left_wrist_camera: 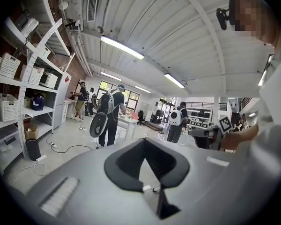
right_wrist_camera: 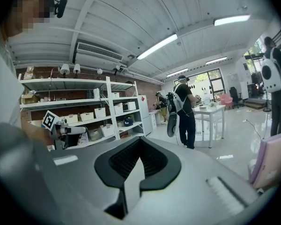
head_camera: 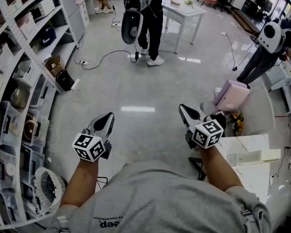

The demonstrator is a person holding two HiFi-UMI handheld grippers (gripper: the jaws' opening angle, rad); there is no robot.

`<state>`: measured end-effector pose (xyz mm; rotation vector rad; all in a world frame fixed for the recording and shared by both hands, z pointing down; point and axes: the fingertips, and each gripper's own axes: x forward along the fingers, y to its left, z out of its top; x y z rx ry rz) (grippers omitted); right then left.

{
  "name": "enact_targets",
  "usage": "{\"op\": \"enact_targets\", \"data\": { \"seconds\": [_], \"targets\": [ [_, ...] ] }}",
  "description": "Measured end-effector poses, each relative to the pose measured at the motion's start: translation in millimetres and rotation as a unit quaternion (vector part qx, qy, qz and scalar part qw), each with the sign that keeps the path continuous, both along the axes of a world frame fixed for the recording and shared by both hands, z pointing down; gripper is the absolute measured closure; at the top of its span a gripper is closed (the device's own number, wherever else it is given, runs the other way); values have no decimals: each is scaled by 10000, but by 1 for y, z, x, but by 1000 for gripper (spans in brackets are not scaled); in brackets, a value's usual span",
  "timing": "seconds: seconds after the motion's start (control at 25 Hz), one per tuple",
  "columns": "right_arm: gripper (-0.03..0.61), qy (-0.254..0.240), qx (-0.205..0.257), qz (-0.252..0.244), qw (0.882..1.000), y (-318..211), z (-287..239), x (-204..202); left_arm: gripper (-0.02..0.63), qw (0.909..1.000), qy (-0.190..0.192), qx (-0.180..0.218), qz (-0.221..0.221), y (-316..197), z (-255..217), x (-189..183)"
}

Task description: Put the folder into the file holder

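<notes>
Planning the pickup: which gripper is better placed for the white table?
Likely the right gripper: the white table and pink box lie on its side; the left gripper is farther.

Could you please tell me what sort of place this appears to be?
Probably a lab or workshop hall: white shelving with storage bins along the wall, a white table on open floor, and a person wearing backpack-style equipment beside it.
</notes>
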<state>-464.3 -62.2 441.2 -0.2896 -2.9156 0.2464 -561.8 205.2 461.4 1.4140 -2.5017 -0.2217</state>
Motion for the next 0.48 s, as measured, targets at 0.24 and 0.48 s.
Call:
{"op": "enact_targets", "data": {
  "seconds": [0.24,0.48],
  "targets": [
    [575,53,108,122,9999,-8,1,10,555,9999,7,-38,108,-10,0,6],
    [575,119,146,216,9996,-14,5,16,555,9999,53,-51,121,-12,2,7]
  ]
}}
